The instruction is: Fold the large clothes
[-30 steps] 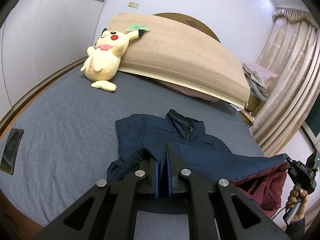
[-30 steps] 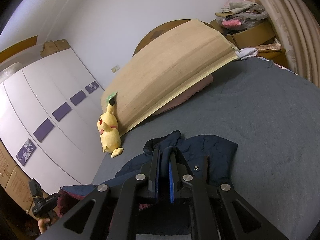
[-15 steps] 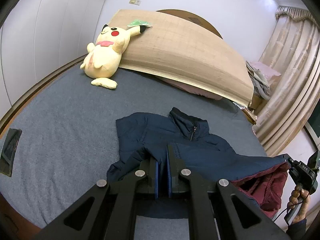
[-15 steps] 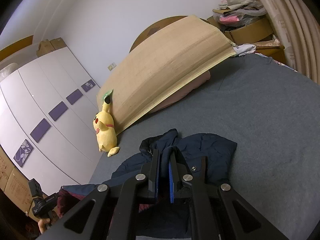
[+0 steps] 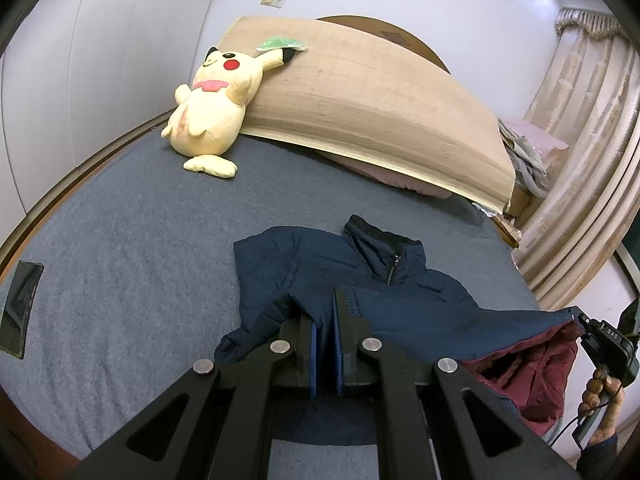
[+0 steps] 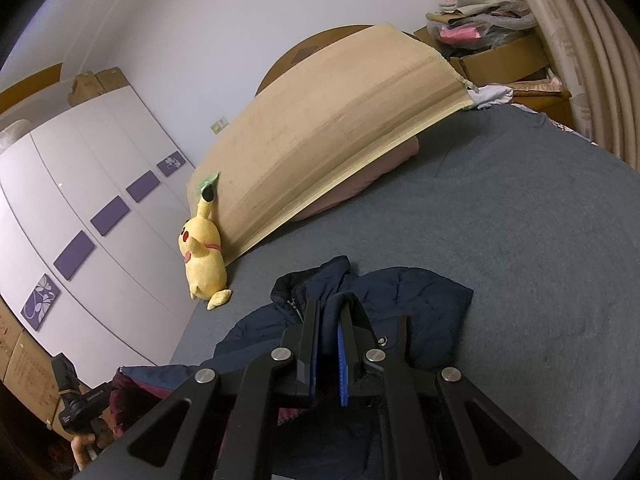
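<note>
One navy jacket (image 5: 360, 280) lies on the grey bed (image 5: 120, 240), collar toward the headboard end, hem raised off the mattress at the near edge. Its maroon lining (image 5: 536, 372) shows where the hem hangs open on the right of the left wrist view.

Left gripper (image 5: 324, 344): jaws together, clamped on a fold of the jacket's lower edge; navy cloth sits between the blue pads. Right gripper (image 6: 328, 352): jaws likewise together, pinching the opposite hem corner, with cloth in the narrow gap. Each gripper appears at the edge of the other's view, held in a hand (image 5: 600, 396).

Governing relation: the jacket's long axis runs from the held hem straight away from both grippers toward the collar (image 5: 384, 252). Both hands stand about equally near the hem; neither is nearer the collar. In my judgement the coming fold carries the hem forward along that axis, onto the shoulders.

Count: one jacket, two grippers, one yellow plush toy (image 5: 212, 108) at the far left, one rolled mat (image 5: 380, 112) against the headboard, one dark flat device (image 5: 22, 312) near the bed's left edge.
</note>
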Demonstrator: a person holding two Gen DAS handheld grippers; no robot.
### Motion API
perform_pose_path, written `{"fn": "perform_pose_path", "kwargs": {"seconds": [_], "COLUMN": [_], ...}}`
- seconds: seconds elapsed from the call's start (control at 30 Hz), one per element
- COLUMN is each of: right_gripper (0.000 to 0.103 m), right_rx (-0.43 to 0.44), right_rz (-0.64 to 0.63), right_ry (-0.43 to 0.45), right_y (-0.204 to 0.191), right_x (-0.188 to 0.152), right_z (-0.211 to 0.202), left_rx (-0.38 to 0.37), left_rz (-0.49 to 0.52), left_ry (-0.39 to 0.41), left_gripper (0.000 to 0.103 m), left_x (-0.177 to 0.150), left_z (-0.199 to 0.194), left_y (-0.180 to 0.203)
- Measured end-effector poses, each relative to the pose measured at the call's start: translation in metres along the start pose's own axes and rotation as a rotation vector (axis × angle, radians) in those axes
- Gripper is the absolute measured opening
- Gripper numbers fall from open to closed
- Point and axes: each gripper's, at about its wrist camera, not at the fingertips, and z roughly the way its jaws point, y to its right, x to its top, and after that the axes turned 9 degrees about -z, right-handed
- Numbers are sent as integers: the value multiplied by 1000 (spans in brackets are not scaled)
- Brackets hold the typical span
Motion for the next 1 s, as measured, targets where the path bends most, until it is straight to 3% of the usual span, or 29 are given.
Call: {"fn": "perform_pose_path", "kwargs": {"seconds": [1.0], "right_gripper": [8], "right_rx": [-14], "right_rz": [20], "right_ry": [-28], "right_y": [6], "right_x": [8], "right_z": [26], "left_rx": [23], "left_rz": [6], "left_ry": [-19], "left_gripper": [7], "left_x": [13], "left_z": [27], "left_y": [2]}}
